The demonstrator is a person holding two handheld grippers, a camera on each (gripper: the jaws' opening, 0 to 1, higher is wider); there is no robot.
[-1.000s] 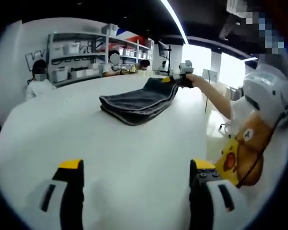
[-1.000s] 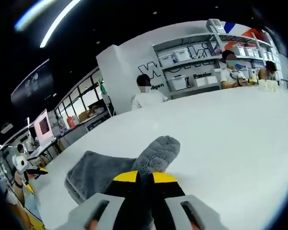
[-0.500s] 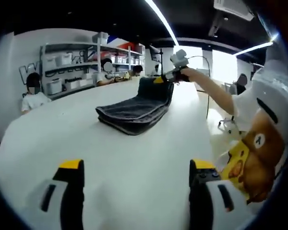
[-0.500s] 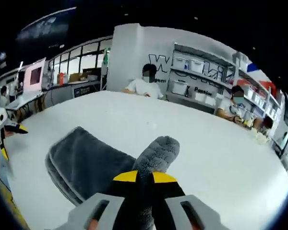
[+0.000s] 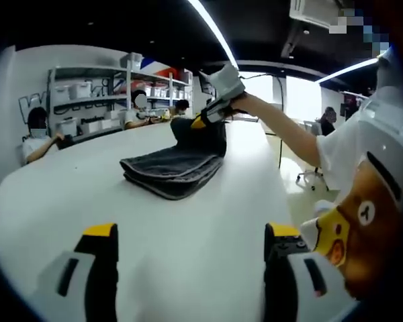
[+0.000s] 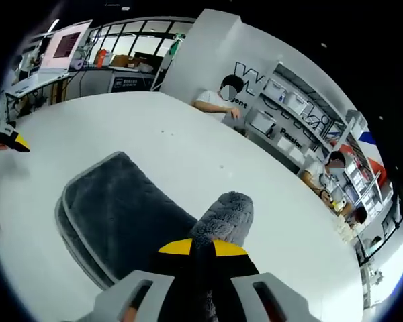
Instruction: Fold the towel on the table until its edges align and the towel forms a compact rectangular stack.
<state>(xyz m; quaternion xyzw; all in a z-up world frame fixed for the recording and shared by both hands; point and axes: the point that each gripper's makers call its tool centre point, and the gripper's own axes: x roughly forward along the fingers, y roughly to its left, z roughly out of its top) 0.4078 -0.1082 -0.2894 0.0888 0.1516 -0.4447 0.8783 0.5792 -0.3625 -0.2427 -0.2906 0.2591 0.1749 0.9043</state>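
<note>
Left gripper view
- Left gripper (image 5: pixel 191 251): jaws stood wide apart with nothing between them, low over the bare white table (image 5: pixel 87 194).
- Towel (image 5: pixel 171 171): lay as a dark grey folded stack on the table, well ahead of the left gripper and apart from it; one end rose off the stack at the far side.
- Right gripper (image 5: pixel 205 121): entered from the right on an outstretched arm and pinched the raised end of the towel above the stack.
- Nearer gripper: the right gripper, by a wide margin; the left was not in contact with the cloth.

Right gripper view
- Right gripper (image 6: pixel 201 249): jaws pressed together on a tuft of towel (image 6: pixel 124 215), which bulged out beyond the yellow tips.
- Towel position: the flat folded portion lay on the table below and to the left of the jaws, its long axis running away from the pinched end toward the view's left.
- Governing relation (judgement): the held end hung over one end of the stack, so completing the fold would likely require carrying it along that long axis until the edges met.
- Background: people sat at the far table edge before shelving (image 6: pixel 289 114).
</note>
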